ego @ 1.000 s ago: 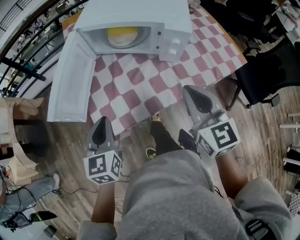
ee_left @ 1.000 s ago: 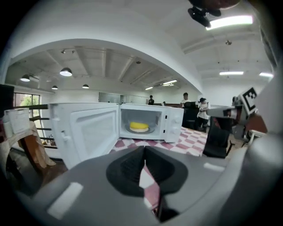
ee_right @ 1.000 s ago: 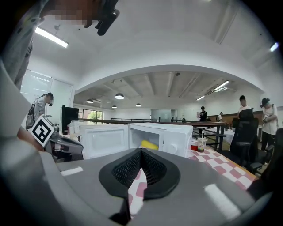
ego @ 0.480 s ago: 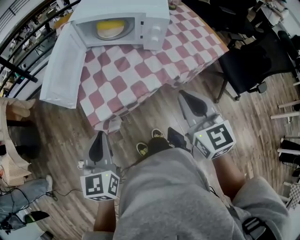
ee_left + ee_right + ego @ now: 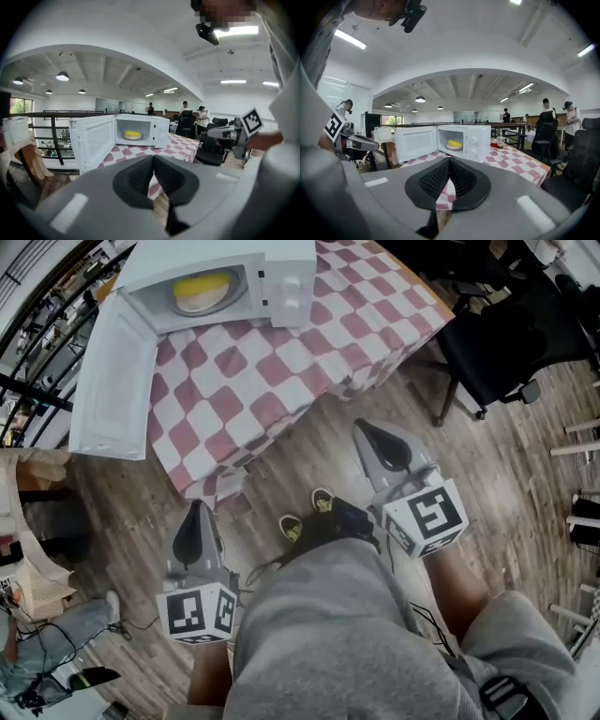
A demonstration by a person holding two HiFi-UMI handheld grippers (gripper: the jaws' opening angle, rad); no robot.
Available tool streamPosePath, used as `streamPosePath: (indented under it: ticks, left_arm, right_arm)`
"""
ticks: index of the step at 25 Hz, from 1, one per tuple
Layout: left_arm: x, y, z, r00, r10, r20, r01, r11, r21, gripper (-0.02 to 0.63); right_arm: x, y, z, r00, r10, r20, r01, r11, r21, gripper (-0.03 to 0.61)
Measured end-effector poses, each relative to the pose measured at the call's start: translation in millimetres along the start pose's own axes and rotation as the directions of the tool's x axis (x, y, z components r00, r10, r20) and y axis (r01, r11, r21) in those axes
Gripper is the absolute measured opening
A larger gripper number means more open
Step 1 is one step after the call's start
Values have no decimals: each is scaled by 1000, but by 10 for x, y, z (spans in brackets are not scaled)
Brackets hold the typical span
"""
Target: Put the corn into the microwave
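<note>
The yellow corn point(image 5: 200, 284) lies on a plate inside the white microwave point(image 5: 281, 263), whose door point(image 5: 112, 381) hangs wide open to the left. The microwave stands on a table with a red-and-white checked cloth point(image 5: 309, 352). Both grippers hang over the wooden floor, well short of the table. My left gripper point(image 5: 197, 512) is shut and empty; my right gripper point(image 5: 367, 430) is shut and empty too. From the left gripper view the corn point(image 5: 132, 134) shows far off beyond the closed jaws point(image 5: 153, 159). The right gripper view shows the corn point(image 5: 454, 143) past its tips point(image 5: 449, 161).
A black office chair point(image 5: 497, 343) stands right of the table. A dark railing point(image 5: 37, 381) runs along the left. The person's shoes point(image 5: 323, 502) are on the floor between the grippers. A cup point(image 5: 501, 140) sits behind the microwave. Several people stand in the background.
Both grippers have drawn back from the table edge toward the person. The table and microwave now sit farther up in the head view. Both jaws stayed shut.
</note>
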State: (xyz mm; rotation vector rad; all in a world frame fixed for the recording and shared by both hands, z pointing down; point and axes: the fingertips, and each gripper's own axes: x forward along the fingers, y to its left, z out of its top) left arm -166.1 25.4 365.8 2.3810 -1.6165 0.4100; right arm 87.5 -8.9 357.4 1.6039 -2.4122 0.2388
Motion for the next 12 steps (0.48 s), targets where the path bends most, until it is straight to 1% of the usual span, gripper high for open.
streamPosePath:
  ticks: [3, 12]
  left_arm:
    - [31, -13, 67, 1000, -1, -2, 1, 1000, 30, 9]
    - [87, 9, 148, 1000, -3, 3, 3, 999, 52, 9]
  right_arm:
    - [10, -14, -39, 1000, -5, 6, 5, 1000, 18, -2]
    - [28, 8, -107, 1000, -15, 11, 15, 999, 31, -2]
